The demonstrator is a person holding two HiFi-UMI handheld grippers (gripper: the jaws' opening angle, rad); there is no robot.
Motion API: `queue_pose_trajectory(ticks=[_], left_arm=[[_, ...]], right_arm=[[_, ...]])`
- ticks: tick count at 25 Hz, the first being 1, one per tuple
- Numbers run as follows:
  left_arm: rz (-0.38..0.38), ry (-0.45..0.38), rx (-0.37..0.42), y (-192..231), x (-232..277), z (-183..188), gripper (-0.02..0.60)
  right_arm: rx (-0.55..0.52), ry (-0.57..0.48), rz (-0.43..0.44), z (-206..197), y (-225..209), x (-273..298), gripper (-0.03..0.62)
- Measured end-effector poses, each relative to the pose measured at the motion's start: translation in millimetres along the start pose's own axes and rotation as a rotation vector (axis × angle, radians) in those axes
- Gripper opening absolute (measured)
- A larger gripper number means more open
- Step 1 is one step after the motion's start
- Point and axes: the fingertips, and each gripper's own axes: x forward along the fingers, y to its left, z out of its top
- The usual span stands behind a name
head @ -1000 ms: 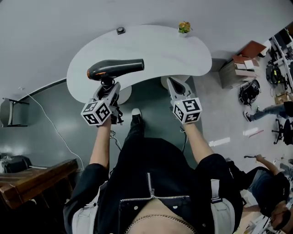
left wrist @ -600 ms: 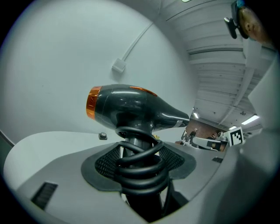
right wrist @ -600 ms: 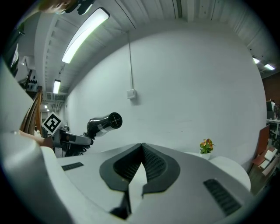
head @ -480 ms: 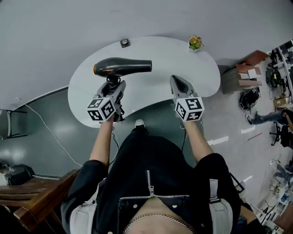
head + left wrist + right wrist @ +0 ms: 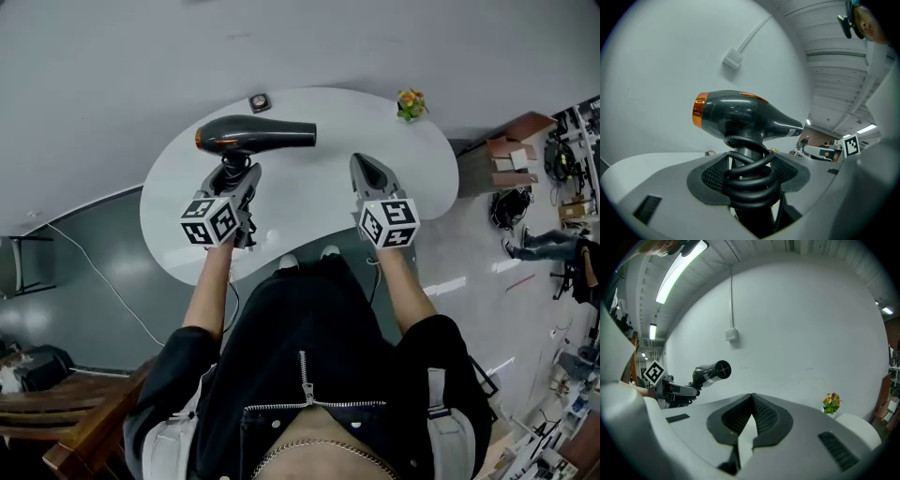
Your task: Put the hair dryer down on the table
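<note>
A dark grey hair dryer (image 5: 251, 136) with an orange rear ring is held upright over the white curved table (image 5: 309, 202), its nozzle pointing right. My left gripper (image 5: 234, 174) is shut on its handle, which has the black cord coiled round it (image 5: 749, 174). The dryer body (image 5: 736, 115) fills the middle of the left gripper view. My right gripper (image 5: 366, 171) hovers over the table's right half, shut and empty. In the right gripper view the dryer's nozzle (image 5: 712, 372) shows at the left, with the jaws (image 5: 751, 399) meeting in front.
A small potted plant (image 5: 410, 102) stands at the table's far right edge, and a small dark round object (image 5: 260, 101) lies at its far edge. A white wall rises behind the table. Boxes and clutter (image 5: 511, 155) sit on the floor to the right.
I have stepped closer to the table; both grippers and the hair dryer now hang further over the tabletop. The left grip on the handle is unchanged.
</note>
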Motion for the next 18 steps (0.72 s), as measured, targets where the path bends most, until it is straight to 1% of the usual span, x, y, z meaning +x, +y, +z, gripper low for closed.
queue_pose_trajectory(ticks=[7, 14, 18], left_arm=[[0.032, -0.006, -0.013, 16, 31, 9, 0.282], [0.063, -0.006, -0.038, 16, 76, 16, 0.282], [0.078, 0.005, -0.068, 16, 100, 12, 0.282]], right_arm=[[-0.003, -0.001, 0.036, 7, -20, 37, 0.006], [-0.014, 0.017, 0.083, 18, -58, 72, 0.006], [-0.017, 0.037, 0.106, 17, -73, 86, 0.006]])
